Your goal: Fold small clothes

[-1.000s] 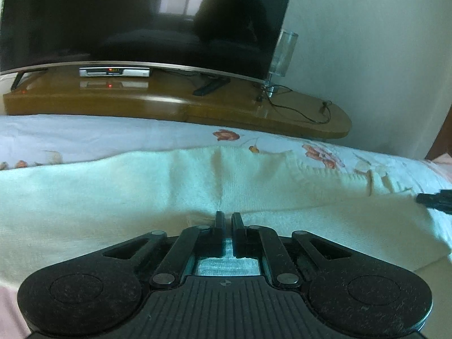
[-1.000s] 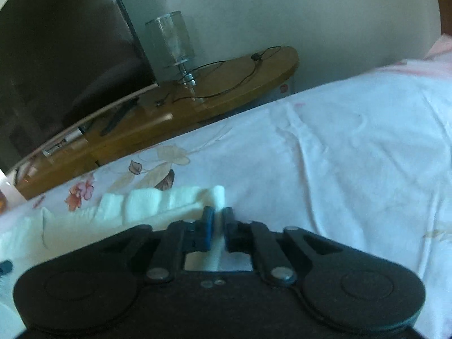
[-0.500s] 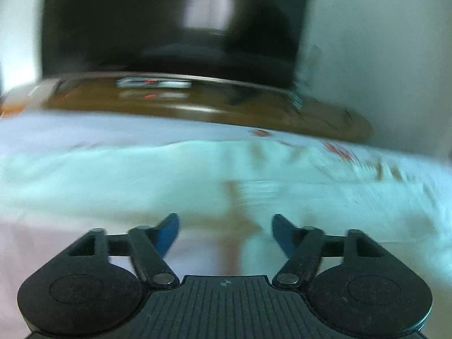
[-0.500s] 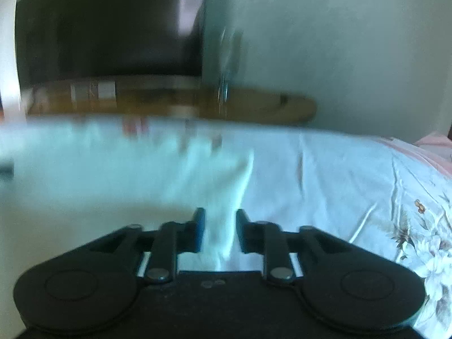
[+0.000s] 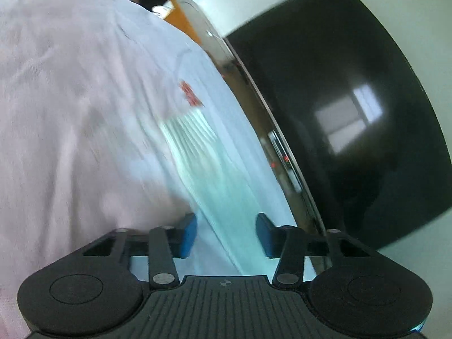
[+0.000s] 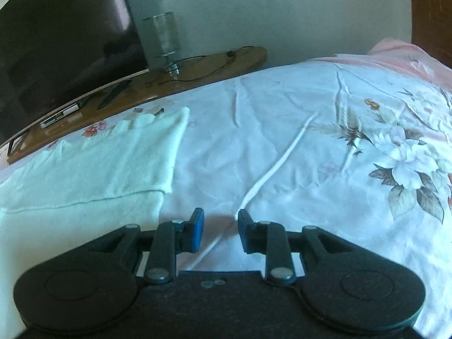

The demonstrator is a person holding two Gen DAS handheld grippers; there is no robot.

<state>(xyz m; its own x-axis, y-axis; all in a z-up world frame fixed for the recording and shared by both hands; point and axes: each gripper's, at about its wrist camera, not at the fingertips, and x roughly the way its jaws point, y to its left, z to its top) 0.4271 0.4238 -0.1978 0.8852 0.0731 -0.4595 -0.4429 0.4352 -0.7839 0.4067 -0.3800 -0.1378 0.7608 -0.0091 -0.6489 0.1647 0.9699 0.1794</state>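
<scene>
Pale cream knit garment (image 6: 93, 163) lies folded on the bed, both claws off it.

Garment sits flat on the white floral bedsheet (image 6: 282, 130), w/ one layer lapped over another; its right edge is just left of the right gripper (image 6: 217, 227). That claw's jaws are apart & opening, nothing between them but sheet and a thin white cord (image 6: 279, 161) running up-right. Left gripper (image 5: 224, 233) is rolled sideways, view blurred; jaws apart but closing, no cloth pinched, pale fabric streaks past underneath. Beyond the bed: brown wooden TV stand (image 6: 197, 65), black flat-screen TV (image 6: 65, 36), clear glass cylinder lamp (image 6: 162, 35), grey wall behind.
</scene>
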